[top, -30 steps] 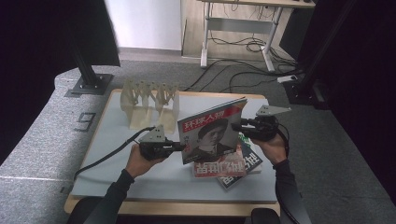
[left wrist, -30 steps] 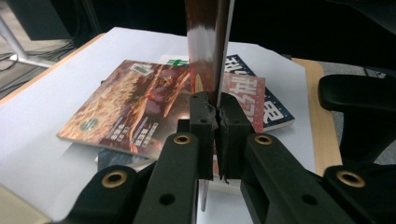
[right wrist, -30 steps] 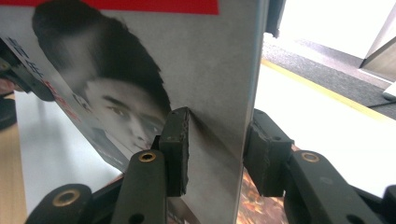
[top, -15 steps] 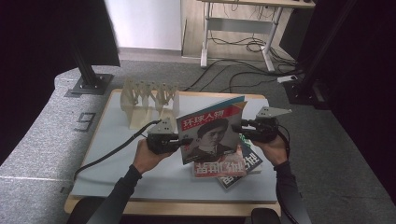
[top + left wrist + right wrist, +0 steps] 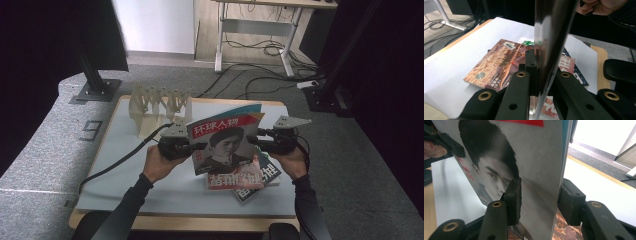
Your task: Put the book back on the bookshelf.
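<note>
Grey carpet surrounds a table [image 5: 125, 170] with a pale top, set in the middle of the high view, with dark stands at the upper left and right and a desk with cables at the top. A white rack [image 5: 159, 106] stands at the table's upper left.

At the centre of that view, a magazine [image 5: 225, 145] with a face on its cover is held upright above the table, between 2 grippers. The left gripper [image 5: 200, 146] meets its left edge, the right gripper [image 5: 252, 140] its right edge. Below it, toward the lower right, lies a stack [image 5: 250, 180] of other magazines.

From the left gripper view, the magazine [image 5: 551, 37] is seen edge-on, a dark glossy sheet rising from between the 2 black jaws, which are clamped tight on it. This view also shows the stack [image 5: 499, 62] flat on the table, its top cover a reddish-brown landscape, which the held magazine partly hides from above. The other hand [image 5: 599, 6] sits at the upper right.

In the right gripper view, the cover [image 5: 524, 165] fills the middle, the face large. The jaws stand on either side of the magazine's edge with a visible gap on the right; they have just been opening, and the pads no longer press it. The left gripper [image 5: 451, 143] appears at the upper left.
</note>
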`<state>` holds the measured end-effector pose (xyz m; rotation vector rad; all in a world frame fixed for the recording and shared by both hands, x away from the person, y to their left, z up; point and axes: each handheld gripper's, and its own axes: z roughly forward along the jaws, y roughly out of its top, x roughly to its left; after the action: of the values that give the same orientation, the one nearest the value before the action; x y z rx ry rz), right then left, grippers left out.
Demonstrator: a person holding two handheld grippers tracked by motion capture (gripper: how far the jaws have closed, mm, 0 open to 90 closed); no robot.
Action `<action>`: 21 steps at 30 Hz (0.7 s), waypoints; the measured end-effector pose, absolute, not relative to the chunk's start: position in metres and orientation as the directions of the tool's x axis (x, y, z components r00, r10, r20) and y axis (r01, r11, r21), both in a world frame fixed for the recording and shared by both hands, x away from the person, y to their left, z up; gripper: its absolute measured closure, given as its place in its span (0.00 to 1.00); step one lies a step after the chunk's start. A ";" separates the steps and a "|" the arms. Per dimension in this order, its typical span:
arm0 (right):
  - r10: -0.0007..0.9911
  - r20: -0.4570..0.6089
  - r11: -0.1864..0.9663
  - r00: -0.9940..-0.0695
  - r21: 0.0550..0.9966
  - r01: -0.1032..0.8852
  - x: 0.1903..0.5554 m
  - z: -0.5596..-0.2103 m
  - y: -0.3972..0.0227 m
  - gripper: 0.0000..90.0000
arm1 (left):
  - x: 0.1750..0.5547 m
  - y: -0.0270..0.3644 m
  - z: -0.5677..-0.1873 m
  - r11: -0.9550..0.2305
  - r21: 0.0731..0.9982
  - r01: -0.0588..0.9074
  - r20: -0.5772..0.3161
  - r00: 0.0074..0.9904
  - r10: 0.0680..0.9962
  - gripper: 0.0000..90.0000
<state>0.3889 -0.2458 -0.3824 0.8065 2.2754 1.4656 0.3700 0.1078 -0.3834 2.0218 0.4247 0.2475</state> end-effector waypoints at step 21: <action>0.708 -0.006 0.374 -0.706 0.851 0.368 0.378 -0.417 -0.255 0.30 | 0.371 0.123 -0.380 -0.400 0.886 0.234 -0.032 0.892 0.451 0.96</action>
<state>0.3780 -0.2550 -0.4173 0.9366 2.2689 1.2635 0.3711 0.1227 -0.3798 2.0001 0.4973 0.2571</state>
